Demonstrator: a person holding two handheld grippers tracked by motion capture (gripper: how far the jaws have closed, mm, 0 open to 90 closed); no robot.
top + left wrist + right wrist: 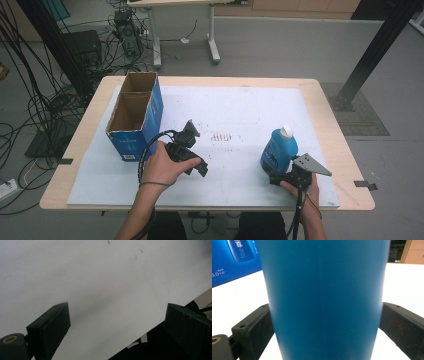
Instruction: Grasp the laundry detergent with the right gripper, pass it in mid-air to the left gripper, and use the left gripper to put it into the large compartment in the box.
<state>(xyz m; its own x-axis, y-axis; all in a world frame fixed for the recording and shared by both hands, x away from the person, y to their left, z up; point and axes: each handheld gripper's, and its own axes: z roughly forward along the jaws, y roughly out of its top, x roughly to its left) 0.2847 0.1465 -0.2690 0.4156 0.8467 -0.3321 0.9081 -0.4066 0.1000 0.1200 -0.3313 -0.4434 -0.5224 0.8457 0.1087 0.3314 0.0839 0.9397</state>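
A blue bottle (pixel 277 150) with a white cap stands upright on the white mat (pixel 230 115) at the right front. My right gripper (pixel 278 173) sits low at its near side. In the right gripper view the bottle (pixel 324 277) fills the gap of the right gripper (pixel 327 315), and both black jaws lie against its sides. A hand holds my left gripper (pixel 198 165) at the left middle of the mat, tilted toward the near edge. My left gripper (pixel 116 315) is open over bare mat with nothing between its jaws.
An open blue cardboard box (pixel 135 117) with two compartments stands at the mat's left rear; its printed side (pixel 234 260) appears behind the bottle. The wooden table (pixel 330 125) borders the mat. Cables and table legs lie on the floor beyond.
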